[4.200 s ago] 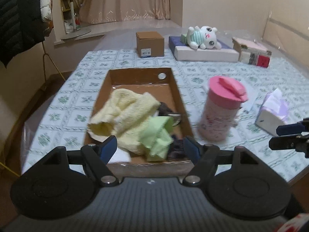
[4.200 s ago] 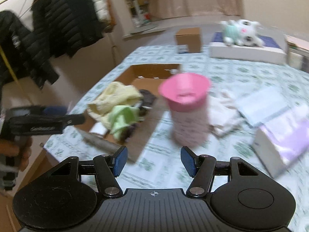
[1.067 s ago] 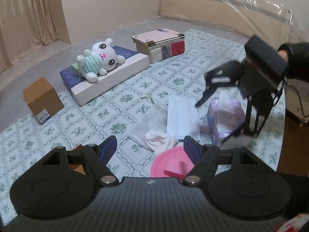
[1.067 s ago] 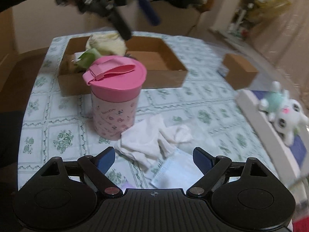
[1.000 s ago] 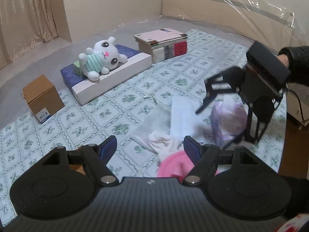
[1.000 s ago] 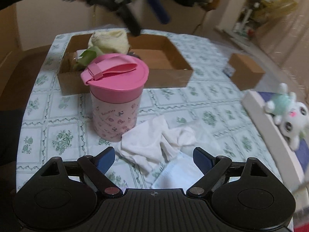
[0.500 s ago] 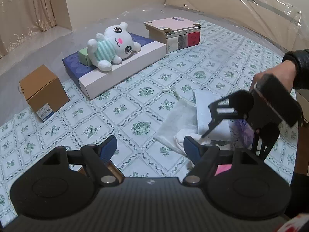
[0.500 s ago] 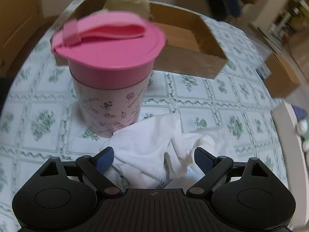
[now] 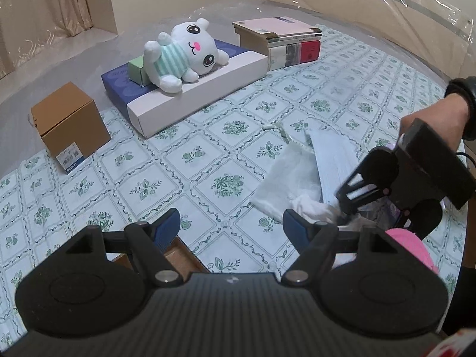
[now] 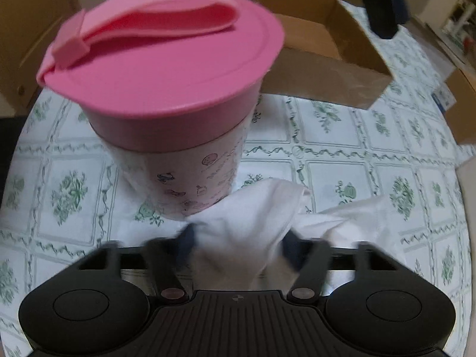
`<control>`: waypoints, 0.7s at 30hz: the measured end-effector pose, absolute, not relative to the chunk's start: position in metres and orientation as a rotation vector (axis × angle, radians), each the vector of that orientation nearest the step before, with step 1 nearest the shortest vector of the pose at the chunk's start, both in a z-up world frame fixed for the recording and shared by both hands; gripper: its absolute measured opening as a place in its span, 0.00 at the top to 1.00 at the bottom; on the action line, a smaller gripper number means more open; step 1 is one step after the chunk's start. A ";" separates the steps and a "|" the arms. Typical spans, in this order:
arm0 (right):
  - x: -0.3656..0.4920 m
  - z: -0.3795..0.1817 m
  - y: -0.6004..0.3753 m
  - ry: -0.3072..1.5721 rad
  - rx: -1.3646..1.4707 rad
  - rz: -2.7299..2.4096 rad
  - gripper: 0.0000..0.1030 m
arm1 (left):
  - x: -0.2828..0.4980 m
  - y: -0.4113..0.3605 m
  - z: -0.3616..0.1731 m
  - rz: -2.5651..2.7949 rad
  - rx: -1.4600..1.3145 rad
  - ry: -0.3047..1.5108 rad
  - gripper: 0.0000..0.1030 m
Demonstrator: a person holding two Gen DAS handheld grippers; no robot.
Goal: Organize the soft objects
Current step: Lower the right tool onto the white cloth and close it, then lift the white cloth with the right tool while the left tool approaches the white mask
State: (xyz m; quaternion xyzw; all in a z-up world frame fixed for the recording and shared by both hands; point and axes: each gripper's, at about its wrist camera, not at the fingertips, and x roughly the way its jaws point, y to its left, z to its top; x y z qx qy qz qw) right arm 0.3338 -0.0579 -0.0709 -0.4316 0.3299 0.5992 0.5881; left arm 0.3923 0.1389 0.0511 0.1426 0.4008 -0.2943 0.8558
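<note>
Right wrist: right gripper (image 10: 239,245) closing on white cloth (image 10: 253,223) (blurred).

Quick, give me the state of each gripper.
Left gripper: open, nothing between its fingers.
Right gripper: jaws just closing on the white cloth, which bunches between them.
</note>
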 end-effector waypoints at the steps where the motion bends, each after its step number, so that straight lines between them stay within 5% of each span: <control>1: 0.333 -0.069 -0.060 0.764 -1.002 1.386 0.72 | 0.392 0.138 0.051 -0.616 0.300 0.845 0.29; 2: 0.332 -0.067 -0.062 0.761 -0.996 1.377 0.81 | 0.393 0.138 0.052 -0.614 0.303 0.846 0.29; 5: 0.327 -0.057 -0.072 0.746 -0.968 1.351 0.84 | 0.393 0.135 0.056 -0.610 0.304 0.847 0.29; 21: 0.335 0.064 -0.206 0.639 -0.382 0.904 0.86 | 0.392 0.044 0.098 -0.701 0.417 0.847 0.29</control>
